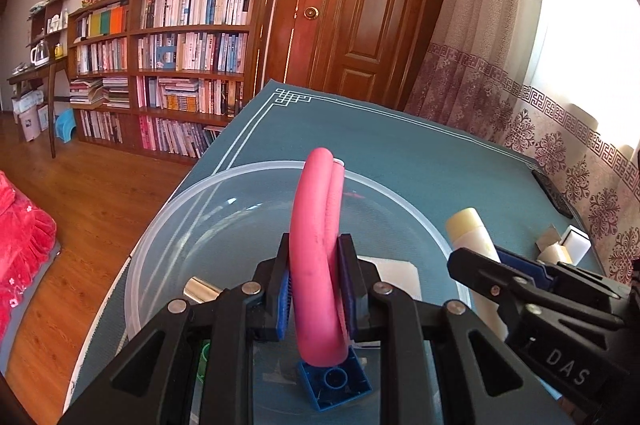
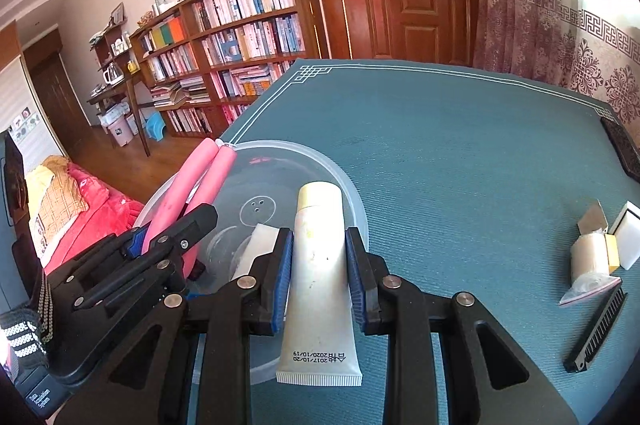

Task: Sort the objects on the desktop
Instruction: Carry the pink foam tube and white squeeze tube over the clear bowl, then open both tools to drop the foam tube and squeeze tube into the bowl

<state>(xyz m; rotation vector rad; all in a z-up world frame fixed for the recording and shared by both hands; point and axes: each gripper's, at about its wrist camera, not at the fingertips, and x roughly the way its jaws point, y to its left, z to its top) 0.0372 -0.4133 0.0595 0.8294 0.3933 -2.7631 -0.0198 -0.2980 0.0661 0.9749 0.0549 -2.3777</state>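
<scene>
left gripper point(image 1: 314, 289) jaws pinch soft, bendy pink foam handles point(image 1: 316, 245) mid-length above the clear tub point(image 1: 168, 217); right gripper point(image 2: 320, 275) jaws squeeze a light, slippery cream tube point(image 2: 320, 265) mid-body.

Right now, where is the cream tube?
The tube is clamped between the right gripper's fingers, held over the near right rim of the clear bowl. In the left wrist view it shows at right, beside the pink handles the left gripper holds.

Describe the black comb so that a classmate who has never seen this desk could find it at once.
Start from the teal mat covering the desk and go to its near right edge, past the little pile of white blocks and wrapped packets. Just below that pile lies the black comb: long, thin and toothed, the only dark, flat thing there.
</scene>
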